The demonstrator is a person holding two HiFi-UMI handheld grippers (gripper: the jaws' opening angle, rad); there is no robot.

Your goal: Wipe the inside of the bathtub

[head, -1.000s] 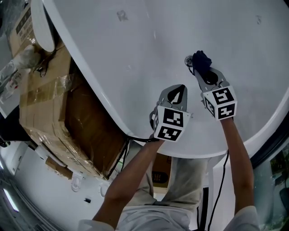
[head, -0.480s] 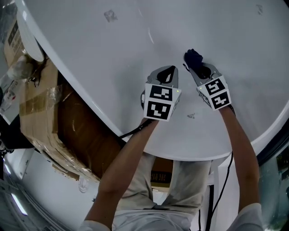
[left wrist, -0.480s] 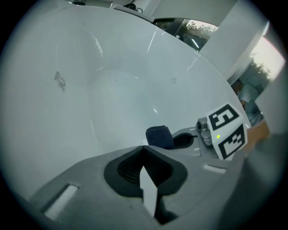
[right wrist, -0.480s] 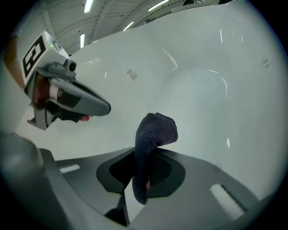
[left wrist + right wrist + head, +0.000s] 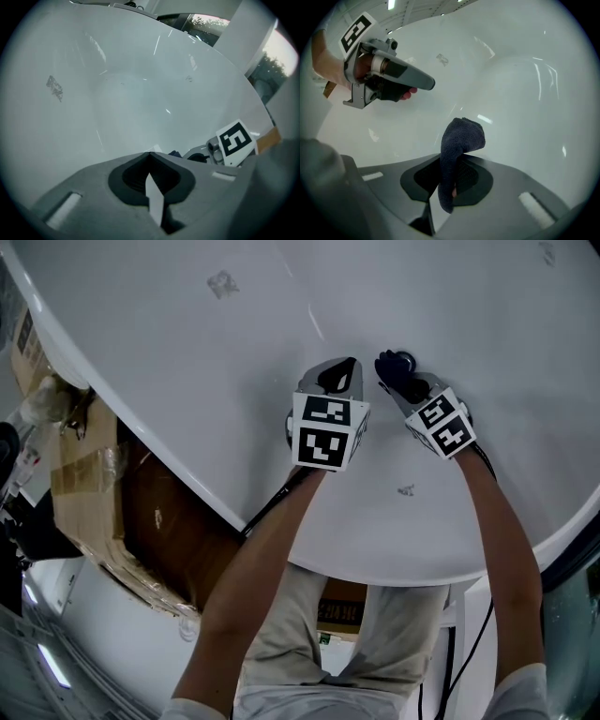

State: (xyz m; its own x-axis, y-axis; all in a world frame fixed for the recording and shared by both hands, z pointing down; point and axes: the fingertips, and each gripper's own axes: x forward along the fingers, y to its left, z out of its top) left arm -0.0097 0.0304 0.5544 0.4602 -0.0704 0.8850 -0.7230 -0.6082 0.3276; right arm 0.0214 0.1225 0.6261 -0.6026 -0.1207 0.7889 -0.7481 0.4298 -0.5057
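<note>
Reaching further over the near rim than a second ago, both claws have moved deeper into the bathtub (image 5: pixel 187 352), so I judge that the wiping is going on towards the bottom. The right claw (image 5: pixel 403 381) is clamped on the dark blue cloth (image 5: pixel 392 364), which is held at the white inner wall beyond the near edge. The left claw (image 5: pixel 339 373), just beside it, is closed on nothing. No brand is readable, and the print on the cardboard box (image 5: pixel 84 465) is too small.

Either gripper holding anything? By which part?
Right hand-held gripper clamps the dark cloth by one end; bunched top sticks out. Left hand-held gripper shut, empty.
</note>
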